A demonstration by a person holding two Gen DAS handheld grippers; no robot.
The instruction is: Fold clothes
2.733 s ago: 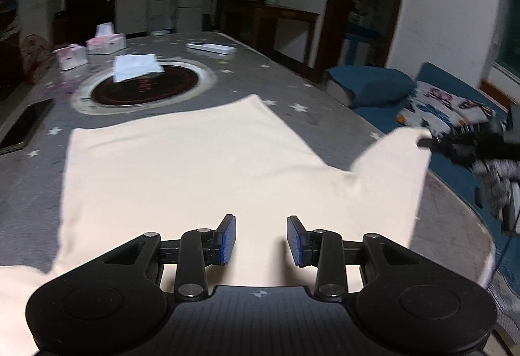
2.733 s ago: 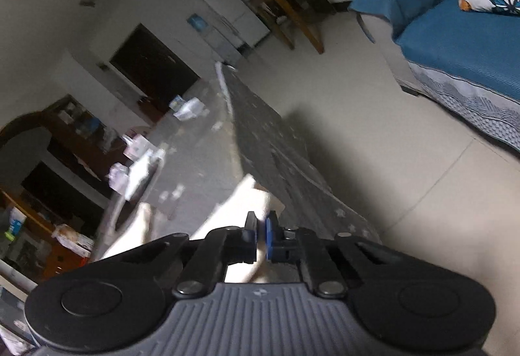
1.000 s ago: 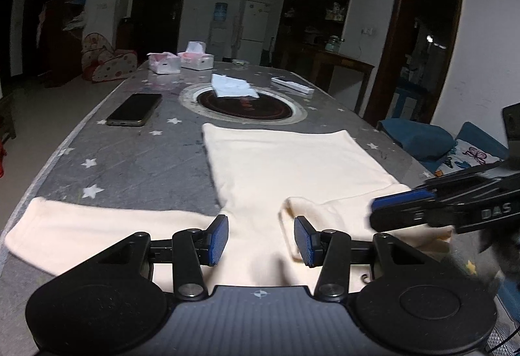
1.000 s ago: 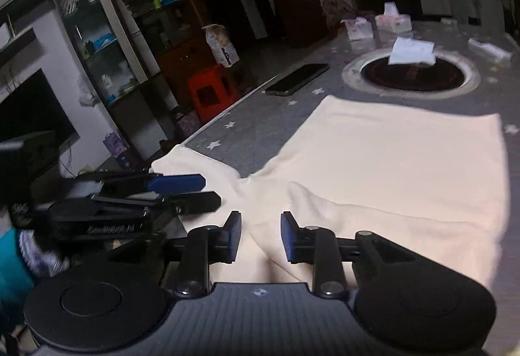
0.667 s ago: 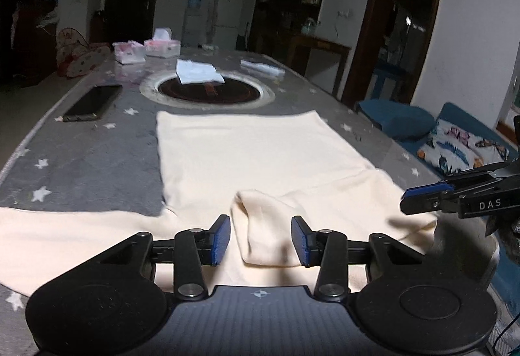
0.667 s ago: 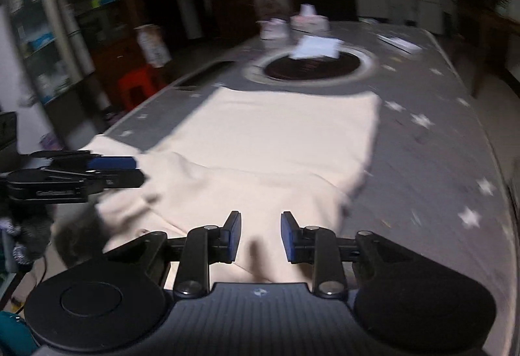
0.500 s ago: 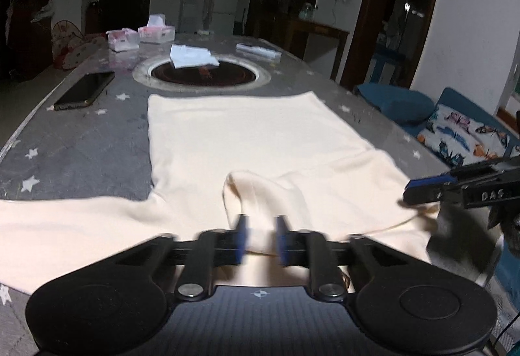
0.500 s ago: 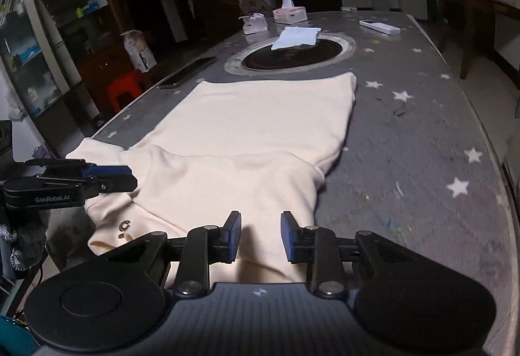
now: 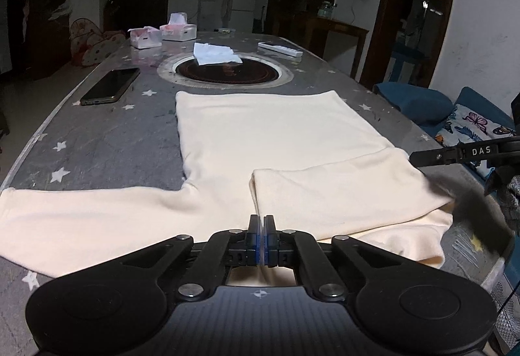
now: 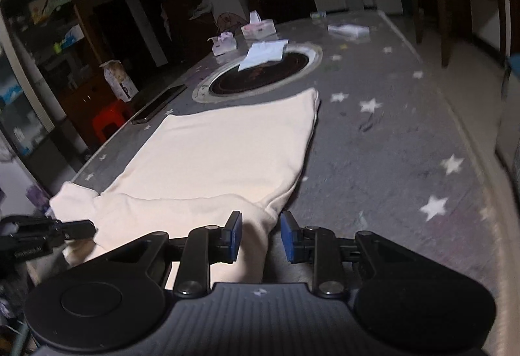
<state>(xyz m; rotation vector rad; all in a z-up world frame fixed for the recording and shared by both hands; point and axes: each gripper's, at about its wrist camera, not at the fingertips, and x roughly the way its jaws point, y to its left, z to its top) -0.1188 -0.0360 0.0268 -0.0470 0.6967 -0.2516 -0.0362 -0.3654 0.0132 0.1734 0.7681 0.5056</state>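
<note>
A cream long-sleeved top (image 9: 276,135) lies flat on the grey star-patterned table (image 9: 97,144). Its right sleeve (image 9: 341,190) is folded in across the chest; its left sleeve (image 9: 81,219) stretches out to the left. My left gripper (image 9: 261,234) is shut, its pads together over the near edge of the top; whether cloth is pinched I cannot tell. My right gripper (image 10: 260,237) is open above the folded shoulder corner of the top (image 10: 227,154). The right gripper also shows at the right edge of the left wrist view (image 9: 461,154).
A black phone (image 9: 110,86) lies at the left of the table. A round black hotplate (image 9: 227,71) with a white cloth (image 9: 216,53) on it sits beyond the top. Two tissue boxes (image 9: 162,32) and a remote (image 9: 279,48) lie at the far end. A blue sofa (image 9: 455,115) stands at the right.
The right gripper laid the right sleeve across the chest, let it go and pulled back to the right. The left gripper closed from open to shut.
</note>
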